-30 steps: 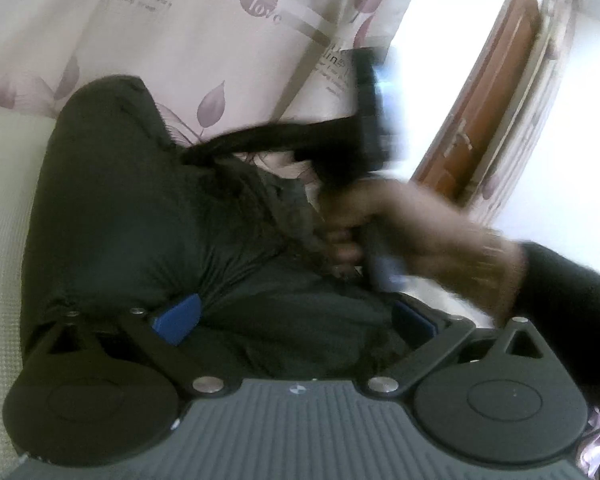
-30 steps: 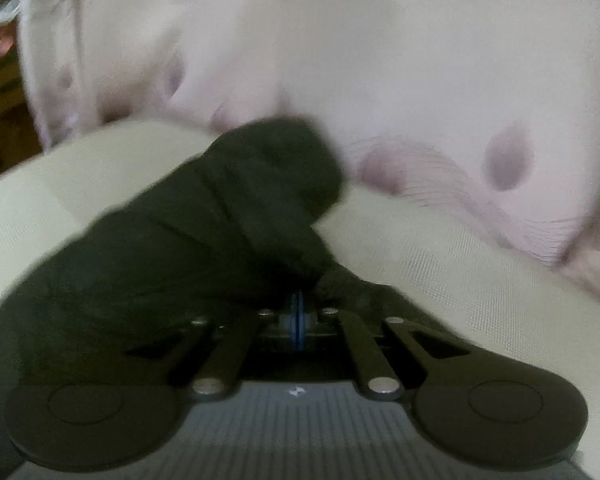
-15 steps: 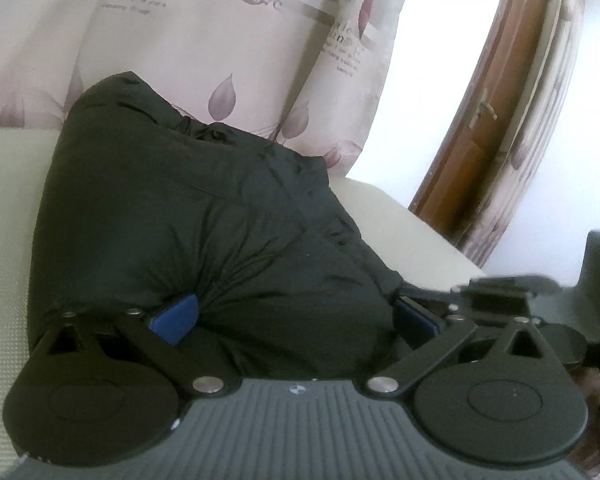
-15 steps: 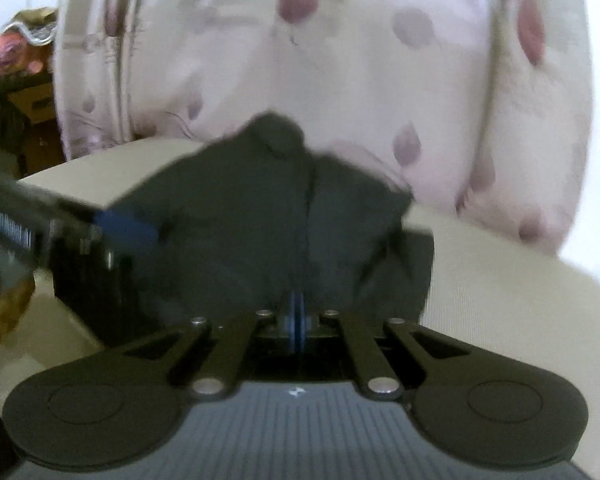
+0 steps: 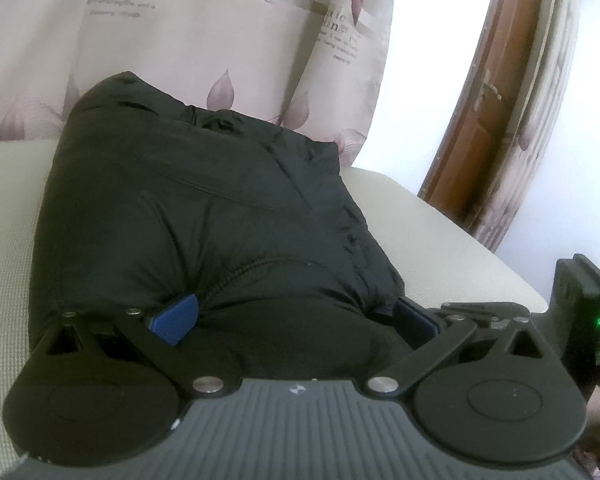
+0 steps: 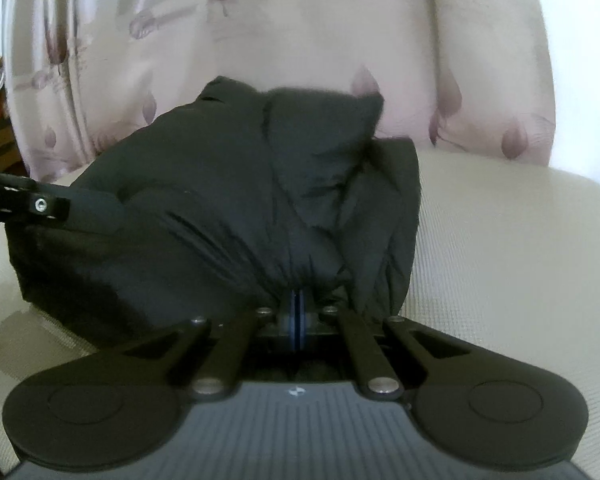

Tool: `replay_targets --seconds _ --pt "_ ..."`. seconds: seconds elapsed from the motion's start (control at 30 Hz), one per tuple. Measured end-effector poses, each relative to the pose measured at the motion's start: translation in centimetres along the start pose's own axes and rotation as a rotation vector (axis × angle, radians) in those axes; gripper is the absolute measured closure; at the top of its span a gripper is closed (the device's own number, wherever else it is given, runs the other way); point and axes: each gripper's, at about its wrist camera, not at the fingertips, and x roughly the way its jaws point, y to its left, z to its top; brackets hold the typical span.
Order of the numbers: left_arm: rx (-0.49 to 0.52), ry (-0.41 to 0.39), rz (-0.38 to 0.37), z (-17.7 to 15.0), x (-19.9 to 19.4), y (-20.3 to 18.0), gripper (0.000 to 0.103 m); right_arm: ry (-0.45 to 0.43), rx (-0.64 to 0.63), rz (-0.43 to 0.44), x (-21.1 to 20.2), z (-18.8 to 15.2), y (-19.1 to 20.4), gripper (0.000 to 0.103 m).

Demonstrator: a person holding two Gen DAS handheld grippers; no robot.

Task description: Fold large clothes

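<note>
Cream woven-fabric surface [image 5: 420, 232] carries bulky black padded jacket [image 5: 188, 216], folded into a bundle w/ pink leaf-print curtain [image 5: 204, 40] behind. Left tool [image 5: 296, 316]: blue pads spread astride near edge, prob. steadying. Right tool [image 6: 296, 300]: pressed together, pinching a gathered fold to keep it.

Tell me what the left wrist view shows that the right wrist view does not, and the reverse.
Only the left wrist view: a brown wooden door frame, printed lettering on the curtain, and the left gripper with jaws wide around the black jacket.

Only the right wrist view: the right gripper pinched shut on jacket fabric.

Both: the jacket, cream surface and leaf-print curtain.
</note>
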Motion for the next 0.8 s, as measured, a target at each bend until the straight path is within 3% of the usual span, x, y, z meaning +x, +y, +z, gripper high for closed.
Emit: replay_targets --seconds 0.2,0.4,0.63,0.7,0.77,0.8 --pt "0.011 -0.055 -0.002 -0.8 -0.7 -0.1 0.000 0.008 0.021 0.018 0.0 0.3 -0.2 0.102" --pt "-0.129 -0.177 0.011 -0.3 -4.7 1.4 0.000 0.006 0.054 0.034 -0.4 0.8 -0.7 0.102" --pt "-0.049 -0.146 0.130 0.8 -7.0 2.5 0.000 -0.014 0.065 0.044 -1.6 1.2 -0.9 0.101" --pt "-0.071 -0.139 0.160 1.1 -7.1 3.9 0.000 -0.017 0.084 0.053 -1.9 1.5 -1.2 0.099" --pt "-0.149 -0.148 0.124 1.2 -7.3 6.0 0.000 -0.030 0.109 0.069 -2.5 1.9 -1.5 0.091" --pt "-0.191 -0.145 0.097 1.3 -7.2 7.1 0.000 -0.048 0.124 0.077 -2.9 2.1 -1.7 0.071"
